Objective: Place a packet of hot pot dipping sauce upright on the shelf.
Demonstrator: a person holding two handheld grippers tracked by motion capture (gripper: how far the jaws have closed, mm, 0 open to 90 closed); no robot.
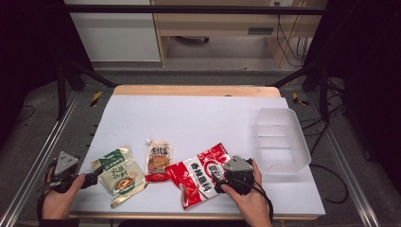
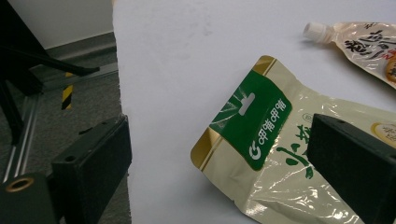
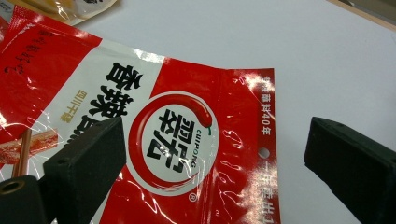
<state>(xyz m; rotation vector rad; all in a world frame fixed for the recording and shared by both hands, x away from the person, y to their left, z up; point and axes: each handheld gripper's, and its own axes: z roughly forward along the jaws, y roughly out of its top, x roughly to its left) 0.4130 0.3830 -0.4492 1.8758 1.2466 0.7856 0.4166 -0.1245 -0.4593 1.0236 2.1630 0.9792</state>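
Observation:
Three food pouches lie along the near half of the white table (image 1: 198, 113): a cream pouch with a green header (image 1: 120, 175) (image 2: 261, 135), a small spouted pouch (image 1: 158, 161) (image 2: 369, 46), and a red chilli-logo pouch (image 1: 196, 175) (image 3: 177, 140). My left gripper (image 1: 94, 178) (image 2: 224, 158) is open at the table's left edge. One jaw hangs off the table and the other is over the cream pouch's upper corner. My right gripper (image 1: 223, 180) (image 3: 219, 154) is open low over the red pouch's right end, with one jaw above the print and the other above bare table.
A clear plastic bin (image 1: 283, 139) stands empty at the table's right side. The far half of the table is bare white surface. Metal frame rails (image 1: 42, 151) run along both sides, and grey floor (image 2: 70, 116) lies past the left edge.

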